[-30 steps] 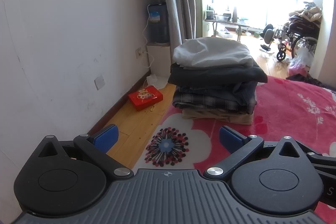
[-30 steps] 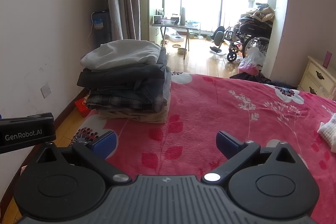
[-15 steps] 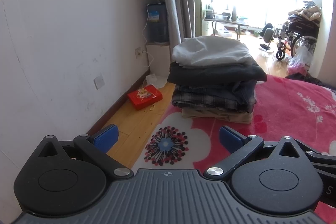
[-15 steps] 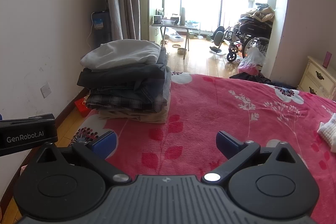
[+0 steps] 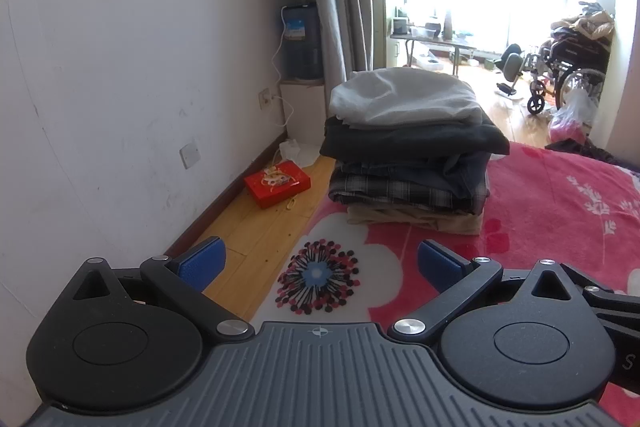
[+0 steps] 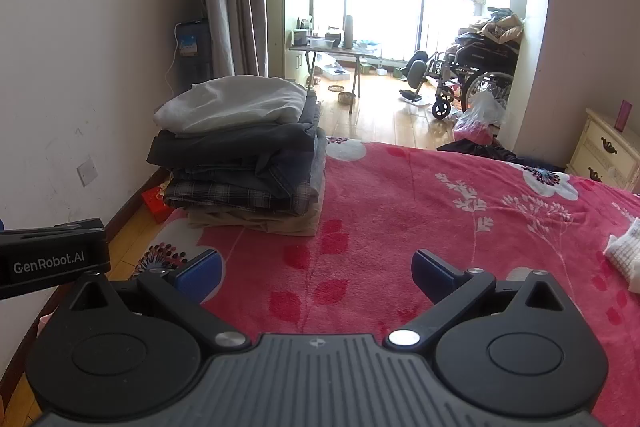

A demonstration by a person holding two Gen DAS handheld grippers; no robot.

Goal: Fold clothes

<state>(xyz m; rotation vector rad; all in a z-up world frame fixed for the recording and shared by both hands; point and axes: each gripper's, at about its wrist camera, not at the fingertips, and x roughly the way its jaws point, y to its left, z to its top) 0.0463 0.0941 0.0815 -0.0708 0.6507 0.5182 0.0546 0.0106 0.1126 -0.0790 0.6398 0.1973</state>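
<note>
Bedroom scene: red floral blanket (image 6: 420, 211) covers the bed, white wall on the left, wood floor running to a bright window with a folding table (image 6: 336, 49) and a wheelchair (image 6: 472, 75) at the back.

Stack of folded clothes (image 5: 412, 151) sits at the blanket's left edge, pale grey piece on top, dark ones under it, plaid and tan at the bottom. Stack lies ahead of both grippers, well apart from either. In the left wrist view it is ahead and a bit right of centre; in the right wrist view it is ahead and off to the left. Long axis of the stack runs roughly across the left view.

Left gripper (image 5: 320, 259) hovers over the blanket's white flower patch by the bed edge, jaws spread wide, nothing between them. Right gripper (image 6: 316, 269) hovers over bare red blanket, jaws also spread, empty. Left one looks the nearer to the stack, judging by its size in frame.

No unfolded garment in front of either gripper. Small white knit item (image 6: 624, 259) lies at the far right edge of the right view, only partly visible; can't tell what it is. Likely the next piece, and the right gripper is the closer one to it.

Red box (image 5: 277, 183) on the floor by the wall; cream nightstand (image 6: 604, 151) at right.
</note>
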